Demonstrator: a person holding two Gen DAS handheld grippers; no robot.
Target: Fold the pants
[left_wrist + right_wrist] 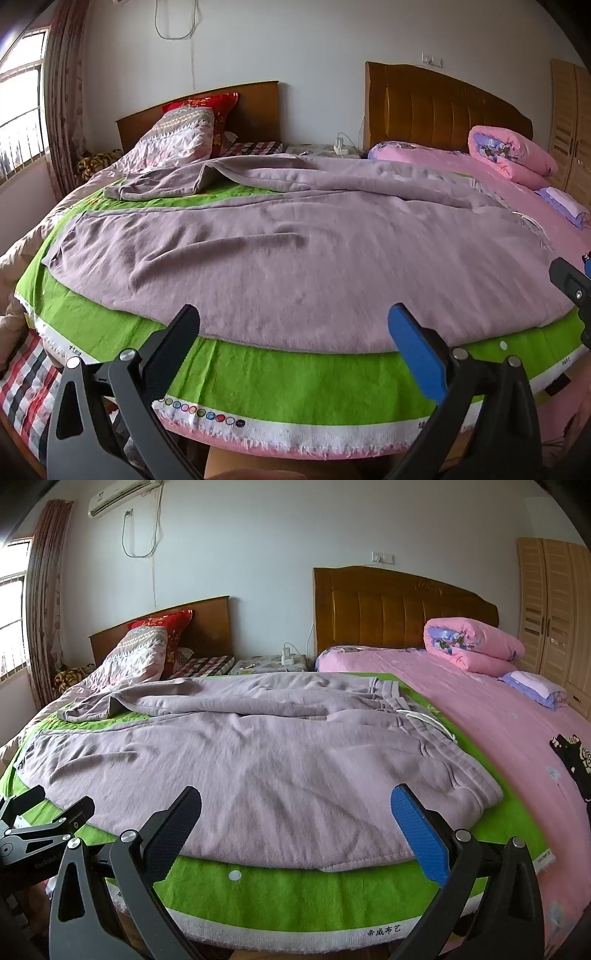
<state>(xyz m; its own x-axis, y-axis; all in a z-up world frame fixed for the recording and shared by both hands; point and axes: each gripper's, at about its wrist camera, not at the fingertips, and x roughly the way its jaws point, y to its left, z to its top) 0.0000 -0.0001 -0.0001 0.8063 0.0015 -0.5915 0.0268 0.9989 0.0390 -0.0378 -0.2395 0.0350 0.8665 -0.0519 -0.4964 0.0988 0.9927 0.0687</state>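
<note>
Ahead, pants (295, 251) beyond left claw (293, 325).

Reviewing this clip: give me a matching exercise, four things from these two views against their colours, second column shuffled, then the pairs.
Things:
1. pants
2. cloth spread under the pants
3. rolled quilt by the taller headboard
4. pillow against the lower headboard

Colours:
A. red with a pattern
B. bright green
C. dusty mauve
D. pink with purple flowers

Pairs: 1-C, 2-B, 3-D, 4-A

Both the left gripper and the right gripper are open and hold nothing.
</note>
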